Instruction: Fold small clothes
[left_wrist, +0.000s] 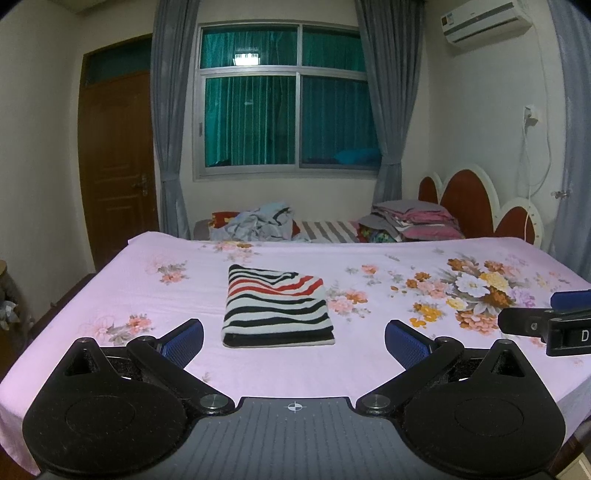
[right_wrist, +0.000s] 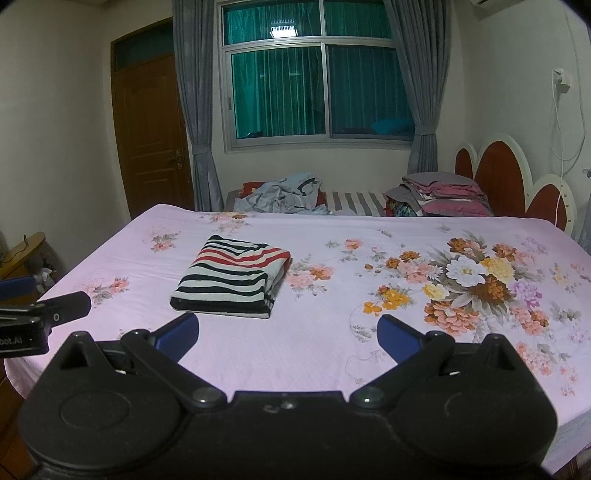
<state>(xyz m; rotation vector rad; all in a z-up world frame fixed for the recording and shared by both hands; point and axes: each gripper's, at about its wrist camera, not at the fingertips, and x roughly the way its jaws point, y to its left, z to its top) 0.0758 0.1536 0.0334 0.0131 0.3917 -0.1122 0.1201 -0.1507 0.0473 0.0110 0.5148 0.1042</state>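
Observation:
A striped garment (left_wrist: 277, 308) in black, white and red lies folded into a neat rectangle on the pink floral bedsheet (left_wrist: 147, 295). In the right wrist view the same striped garment (right_wrist: 232, 282) sits left of centre on the bedsheet (right_wrist: 332, 314). My left gripper (left_wrist: 293, 341) hovers just in front of it, open, nothing between its blue pads. My right gripper (right_wrist: 288, 338) is open too, off to the garment's right and nearer the bed's front edge. Each gripper shows at the side of the other's view: the right gripper (left_wrist: 546, 317), the left gripper (right_wrist: 33, 306).
A heap of unfolded clothes (left_wrist: 258, 221) lies at the far side of the bed, with a stack of folded bedding (left_wrist: 417, 221) beside the headboard (left_wrist: 469, 199). A wooden door (left_wrist: 118, 166) stands at the left. A window (left_wrist: 288, 99) with grey curtains is behind.

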